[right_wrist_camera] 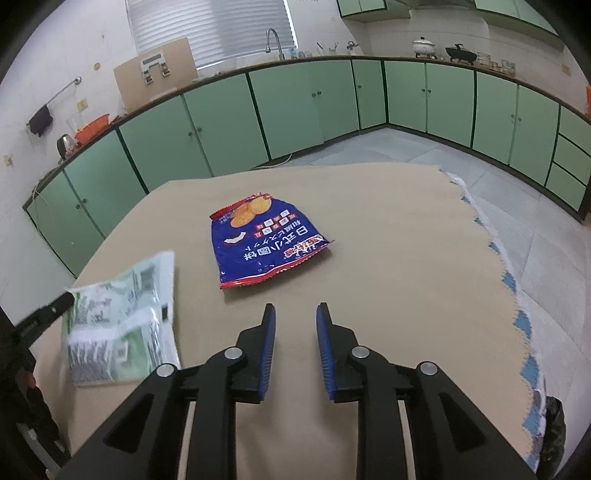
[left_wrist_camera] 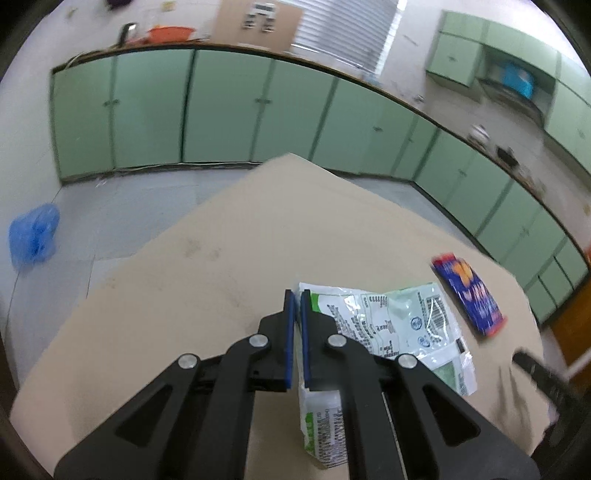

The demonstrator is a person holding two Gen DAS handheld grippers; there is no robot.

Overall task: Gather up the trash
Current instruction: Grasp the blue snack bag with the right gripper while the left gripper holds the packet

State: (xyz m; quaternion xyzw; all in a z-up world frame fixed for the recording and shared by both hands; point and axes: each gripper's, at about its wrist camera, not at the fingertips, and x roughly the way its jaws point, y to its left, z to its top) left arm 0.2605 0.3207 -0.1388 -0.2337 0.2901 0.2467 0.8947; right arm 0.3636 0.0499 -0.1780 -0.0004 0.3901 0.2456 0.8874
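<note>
In the left wrist view, I am seeing my left gripper (left_wrist_camera: 295,295) with its jaws closed together, pinching the edge of the green-white wrapper (left_wrist_camera: 402,325) above the beige table (left_wrist_camera: 229,236). In the right wrist view, my right gripper (right_wrist_camera: 295,314) is standing partly open with nothing between; the blue snack bag (right_wrist_camera: 264,240) is lying just ahead of it.

Soft, even indoor light fills both views, with daylight from the blinded window (right_wrist_camera: 210,33) far beyond the right gripper (right_wrist_camera: 295,314). Shadows on the table (right_wrist_camera: 388,240) are faint. The left wrist view is motion-blurred, worst toward its rim, while the left gripper (left_wrist_camera: 295,299) stays sharp. Glare glints on the green-white wrapper (left_wrist_camera: 399,317) just right of it. Fisheye distortion bows the cabinets (right_wrist_camera: 221,122), and dark vignetting rings every corner.
</note>
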